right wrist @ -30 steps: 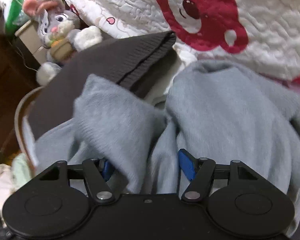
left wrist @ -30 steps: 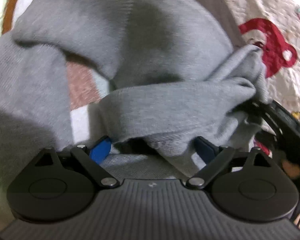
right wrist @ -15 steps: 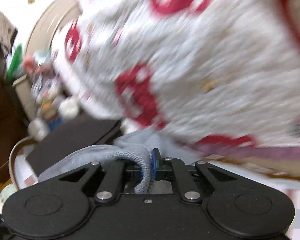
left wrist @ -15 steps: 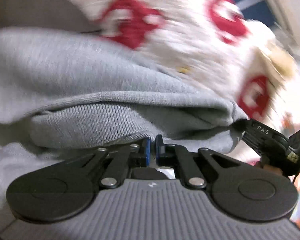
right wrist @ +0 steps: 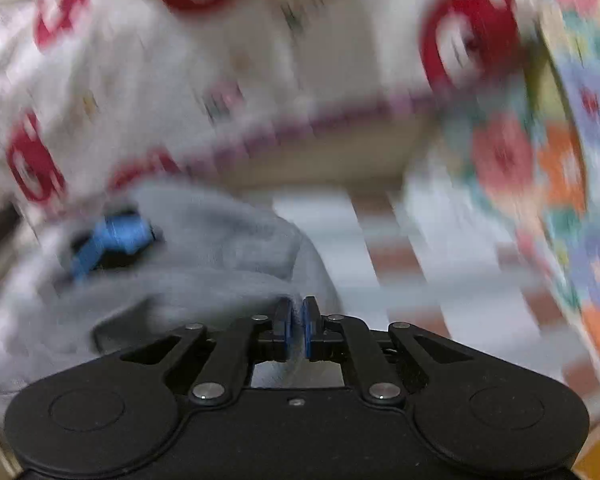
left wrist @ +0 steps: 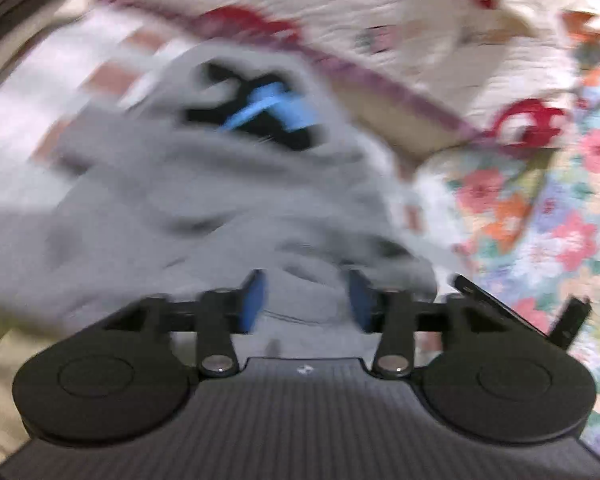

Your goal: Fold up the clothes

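Cloth of the grey sweater, bunched on the bed a second ago, is now dragged toward the floral quilt. Right gripper jaws have clamped its edge; left gripper jaws are opening, cloth loose between them.

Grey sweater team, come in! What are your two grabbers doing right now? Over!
Right gripper pinched shut on grey sweater. Left gripper opening, sweater fabric between its pads. Bear quilt behind; nothing blocking.

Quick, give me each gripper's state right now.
Left gripper: jaws opening, grey sweater loose between them.
Right gripper: shut on the grey sweater.
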`<state>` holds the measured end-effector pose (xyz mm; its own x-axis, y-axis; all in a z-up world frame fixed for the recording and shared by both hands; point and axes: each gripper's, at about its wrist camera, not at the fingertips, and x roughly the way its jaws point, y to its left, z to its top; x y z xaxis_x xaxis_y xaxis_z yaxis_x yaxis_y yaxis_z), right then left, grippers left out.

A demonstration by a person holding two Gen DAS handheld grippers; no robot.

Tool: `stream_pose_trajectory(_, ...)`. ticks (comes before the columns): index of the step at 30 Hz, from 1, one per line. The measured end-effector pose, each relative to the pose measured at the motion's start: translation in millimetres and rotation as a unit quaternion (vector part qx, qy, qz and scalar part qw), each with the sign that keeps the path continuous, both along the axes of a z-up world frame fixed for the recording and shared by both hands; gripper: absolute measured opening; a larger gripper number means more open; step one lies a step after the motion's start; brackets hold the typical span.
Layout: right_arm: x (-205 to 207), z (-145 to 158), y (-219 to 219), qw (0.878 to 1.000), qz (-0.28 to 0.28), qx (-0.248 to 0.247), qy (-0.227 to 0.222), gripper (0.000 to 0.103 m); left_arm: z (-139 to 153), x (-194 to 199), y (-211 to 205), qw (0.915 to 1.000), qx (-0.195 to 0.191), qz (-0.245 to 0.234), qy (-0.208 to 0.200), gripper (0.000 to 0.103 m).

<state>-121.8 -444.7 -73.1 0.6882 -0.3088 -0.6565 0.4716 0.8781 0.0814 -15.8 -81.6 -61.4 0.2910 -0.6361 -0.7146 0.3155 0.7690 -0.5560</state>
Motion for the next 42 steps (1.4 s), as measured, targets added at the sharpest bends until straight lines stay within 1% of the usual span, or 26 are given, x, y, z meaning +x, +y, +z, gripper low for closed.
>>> stream_pose_trajectory(2,-11,-19,-4,1.0,0.012,0.0,0.011,0.006,-10,6,25,0.9984,0.035,0.04,0.02,0.049)
stream_pose_trajectory(3,-14,-23,-4,1.0,0.022,-0.002,0.014,0.006,-13,7,37,0.9969,0.043,0.06,0.027,0.049)
stream_pose_trajectory(6,-18,-28,-10,0.999,0.049,0.004,0.01,0.008,-9,8,67,0.9934,0.018,0.106,0.041,0.052)
stream_pose_trajectory(8,-19,-29,-14,0.998,0.063,0.014,0.0,0.011,-6,12,81,0.9901,0.016,0.133,0.042,0.063)
stream_pose_trajectory(11,-29,-33,-8,0.996,0.084,0.011,-0.005,0.011,-5,17,86,0.9844,0.063,0.161,0.032,0.064)
stream_pose_trajectory(12,-33,-33,-3,0.996,0.092,0.008,-0.005,0.012,-4,18,86,0.9837,0.07,0.163,0.033,0.064)
stream_pose_trajectory(13,-35,-34,0,0.995,0.098,0.007,-0.005,0.013,-7,19,88,0.9841,0.067,0.159,0.041,0.067)
stream_pose_trajectory(15,-39,-35,6,0.994,0.11,0.005,-0.004,0.021,-11,20,89,0.9852,0.065,0.149,0.055,0.07)
stream_pose_trajectory(18,-45,-31,22,0.992,0.129,0.0,-0.001,0.022,-14,31,75,0.9884,0.08,0.111,0.066,0.07)
stream_pose_trajectory(19,-46,-26,26,0.99,0.139,0.006,-0.007,0.023,-11,35,67,0.9901,0.09,0.092,0.057,0.069)
stream_pose_trajectory(20,-47,-17,25,0.987,0.156,0.037,-0.032,0.025,1,37,50,0.9922,0.111,0.056,0.015,0.071)
stream_pose_trajectory(21,-48,-8,25,0.981,0.172,0.068,-0.056,0.025,12,39,32,0.9908,0.132,0.019,-0.026,0.071)
stream_pose_trajectory(22,-48,1,26,0.974,0.189,0.094,-0.079,0.025,23,40,16,0.9865,0.15,-0.013,-0.065,0.071)
stream_pose_trajectory(23,-43,9,30,0.97,0.207,0.093,-0.092,0.025,29,40,4,0.9821,0.16,-0.033,-0.094,0.072)
stream_pose_trajectory(24,-33,14,39,0.967,0.229,0.071,-0.086,0.027,33,40,-7,0.9788,0.164,-0.046,-0.113,0.073)
stream_pose_trajectory(25,-21,15,51,0.964,0.255,0.033,-0.067,0.03,35,40,-17,0.9768,0.164,-0.056,-0.126,0.075)
stream_pose_trajectory(27,5,4,76,0.956,0.29,-0.046,-0.02,0.046,27,42,-30,0.9808,0.143,-0.062,-0.117,0.076)
stream_pose_trajectory(29,31,-18,94,0.946,0.306,-0.106,0.029,0.049,10,43,-31,0.9864,0.127,-0.054,-0.089,0.076)
stream_pose_trajectory(31,51,-40,107,0.935,0.308,-0.166,0.063,0.048,-10,44,-31,0.9903,0.118,-0.044,-0.059,0.076)
stream_pose_trajectory(34,74,-59,117,0.92,0.313,-0.218,0.093,0.049,-31,47,-31,0.9899,0.133,-0.045,-0.02,0.076)
stream_pose_trajectory(37,97,-71,115,0.918,0.33,-0.191,0.109,0.046,-40,47,-27,0.9886,0.143,-0.046,-0.012,0.076)
stream_pose_trajectory(38,103,-74,114,0.919,0.33,-0.185,0.111,0.021,-43,47,-24,0.9886,0.144,-0.042,-0.01,0.076)
stream_pose_trajectory(39,107,-74,110,0.924,0.325,-0.172,0.105,0.004,-46,47,-19,0.989,0.143,-0.037,-0.006,0.076)
stream_pose_trajectory(40,109,-69,103,0.935,0.31,-0.15,0.084,0.004,-49,47,-14,0.9902,0.136,-0.032,-0.001,0.076)
stream_pose_trajectory(41,105,-56,92,0.95,0.283,-0.128,0.04,0.004,-51,46,-9,0.9917,0.125,-0.029,0.004,0.076)
stream_pose_trajectory(42,99,-38,82,0.961,0.254,-0.11,0.006,0.004,-52,45,-3,0.9928,0.117,-0.027,0.009,0.076)
